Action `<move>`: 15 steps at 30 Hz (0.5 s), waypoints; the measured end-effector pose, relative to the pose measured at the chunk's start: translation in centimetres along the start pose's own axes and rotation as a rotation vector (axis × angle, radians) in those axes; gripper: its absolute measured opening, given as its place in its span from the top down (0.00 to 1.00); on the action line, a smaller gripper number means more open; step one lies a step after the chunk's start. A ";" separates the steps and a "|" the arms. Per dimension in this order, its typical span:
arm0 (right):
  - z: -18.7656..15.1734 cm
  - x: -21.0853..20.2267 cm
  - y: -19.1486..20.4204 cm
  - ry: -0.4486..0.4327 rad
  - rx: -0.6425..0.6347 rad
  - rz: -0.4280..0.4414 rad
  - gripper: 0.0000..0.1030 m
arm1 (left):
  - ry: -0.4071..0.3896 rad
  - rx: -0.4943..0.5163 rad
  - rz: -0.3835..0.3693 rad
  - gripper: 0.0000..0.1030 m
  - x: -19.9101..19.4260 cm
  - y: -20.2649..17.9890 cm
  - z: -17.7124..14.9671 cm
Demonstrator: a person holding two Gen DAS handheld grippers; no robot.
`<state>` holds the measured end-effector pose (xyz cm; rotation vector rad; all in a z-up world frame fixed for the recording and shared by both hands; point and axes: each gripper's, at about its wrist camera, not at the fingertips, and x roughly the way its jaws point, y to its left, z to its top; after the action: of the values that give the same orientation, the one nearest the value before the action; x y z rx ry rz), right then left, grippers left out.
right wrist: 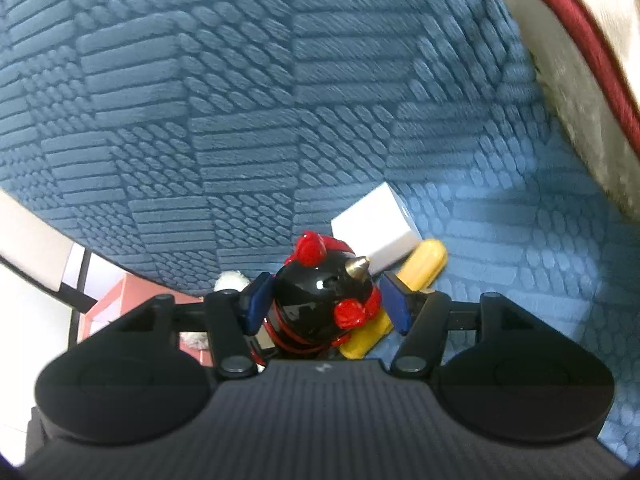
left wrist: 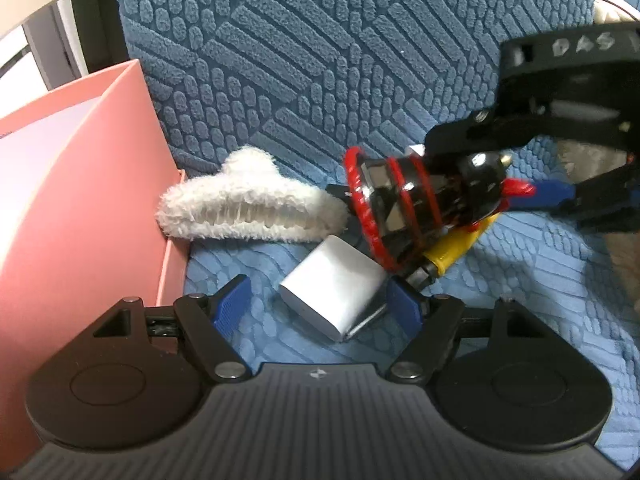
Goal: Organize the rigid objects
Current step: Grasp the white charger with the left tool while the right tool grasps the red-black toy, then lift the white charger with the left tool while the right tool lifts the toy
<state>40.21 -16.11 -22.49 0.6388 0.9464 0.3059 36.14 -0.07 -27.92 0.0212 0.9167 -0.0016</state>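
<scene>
A black toy with red rings (left wrist: 412,200) lies on the blue textured cushion (left wrist: 280,60). My right gripper (left wrist: 500,172) comes in from the right with its jaws around the toy's round black head (right wrist: 324,300), with small gaps on both sides. A white charger block (left wrist: 334,296) lies between the blue fingertips of my open left gripper (left wrist: 320,310), untouched. A yellow-handled tool (left wrist: 456,248) lies under the toy; it also shows in the right wrist view (right wrist: 424,268).
A pink open box (left wrist: 80,184) stands at the left edge of the cushion. A fluffy white hair claw (left wrist: 248,208) lies beside the box. A white box (right wrist: 376,224) lies behind the toy. A dark red trim (right wrist: 580,32) bounds the cushion's right side.
</scene>
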 end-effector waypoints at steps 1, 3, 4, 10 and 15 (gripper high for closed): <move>0.1 -0.4 0.3 -0.012 -0.022 0.000 0.40 | -0.001 0.002 0.001 0.23 0.1 -0.1 0.1; 0.3 -1.3 1.0 -0.038 -0.070 -0.008 0.40 | -0.007 0.007 0.004 0.23 0.2 -0.2 0.0; 0.4 -1.7 1.3 -0.050 -0.098 -0.016 0.40 | -0.013 0.014 0.011 0.23 0.2 -0.4 0.0; 0.8 -2.8 1.3 -0.061 -0.162 -0.088 0.40 | -0.016 0.089 0.042 0.24 0.9 -1.7 -0.2; 1.1 -3.4 0.3 -0.061 -0.177 -0.135 0.40 | -0.031 0.084 0.021 0.39 1.2 -1.8 -0.1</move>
<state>39.23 -18.02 -19.63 0.4178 0.8881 0.2451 36.78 -1.81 -29.00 0.1087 0.8848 -0.0204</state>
